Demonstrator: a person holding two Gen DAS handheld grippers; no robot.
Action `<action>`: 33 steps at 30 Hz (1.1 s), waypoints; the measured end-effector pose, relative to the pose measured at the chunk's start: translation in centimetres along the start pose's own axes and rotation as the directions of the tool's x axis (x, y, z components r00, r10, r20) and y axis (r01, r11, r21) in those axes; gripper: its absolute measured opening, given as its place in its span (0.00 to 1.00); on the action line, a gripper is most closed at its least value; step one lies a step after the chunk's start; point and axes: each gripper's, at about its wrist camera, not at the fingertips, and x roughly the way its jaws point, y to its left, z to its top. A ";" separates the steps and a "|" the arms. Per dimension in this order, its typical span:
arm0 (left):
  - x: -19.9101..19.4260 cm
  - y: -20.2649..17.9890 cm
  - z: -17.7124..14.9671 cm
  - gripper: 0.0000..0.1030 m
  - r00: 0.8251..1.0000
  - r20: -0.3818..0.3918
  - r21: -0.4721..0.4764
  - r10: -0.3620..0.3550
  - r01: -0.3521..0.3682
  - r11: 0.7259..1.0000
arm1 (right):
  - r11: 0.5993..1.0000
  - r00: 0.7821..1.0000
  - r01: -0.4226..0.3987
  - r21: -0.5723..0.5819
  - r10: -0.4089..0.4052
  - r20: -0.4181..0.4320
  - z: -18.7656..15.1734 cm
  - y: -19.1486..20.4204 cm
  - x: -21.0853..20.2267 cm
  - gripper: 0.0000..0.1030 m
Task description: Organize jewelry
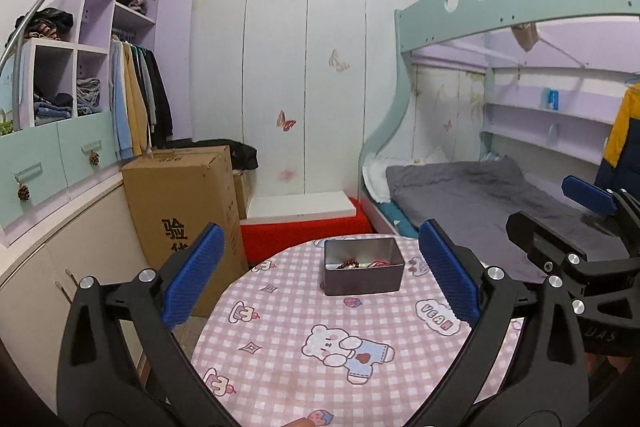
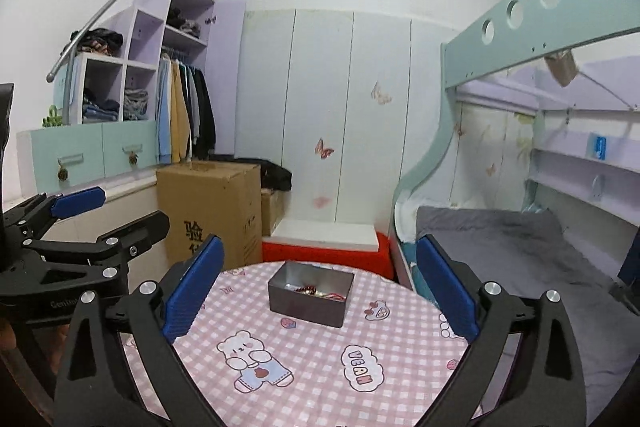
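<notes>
With the left gripper point(image 1: 320, 279) and right gripper point(image 2: 318, 285) both spread wide and empty above the table point(image 1: 280, 367), the jewelry point(image 1: 360, 264) lies tangled in the tin point(image 1: 362, 283), so the next move seemingly calls for reaching in.

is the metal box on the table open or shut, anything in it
Open: the metal box stands upright on the table with no lid on it, and jewelry, reddish and gold pieces, lies on its floor.
</notes>
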 end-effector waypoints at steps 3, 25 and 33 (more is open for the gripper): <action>-1.2 0.0 0.0 0.93 1.000 0.020 0.002 -0.001 0.001 1.000 | 1.000 0.999 0.016 -0.010 -0.016 0.029 0.2 0.2 -1.3 0.91; -6.1 -1.1 0.1 0.93 0.990 0.131 0.021 0.055 -0.058 0.998 | 0.999 0.993 0.045 -0.002 -0.045 0.110 0.4 0.2 -6.0 0.92; -6.9 -1.6 -0.1 0.93 0.987 0.149 0.032 0.057 -0.062 0.998 | 0.998 0.992 0.057 0.001 -0.057 0.115 0.2 0.2 -6.6 0.92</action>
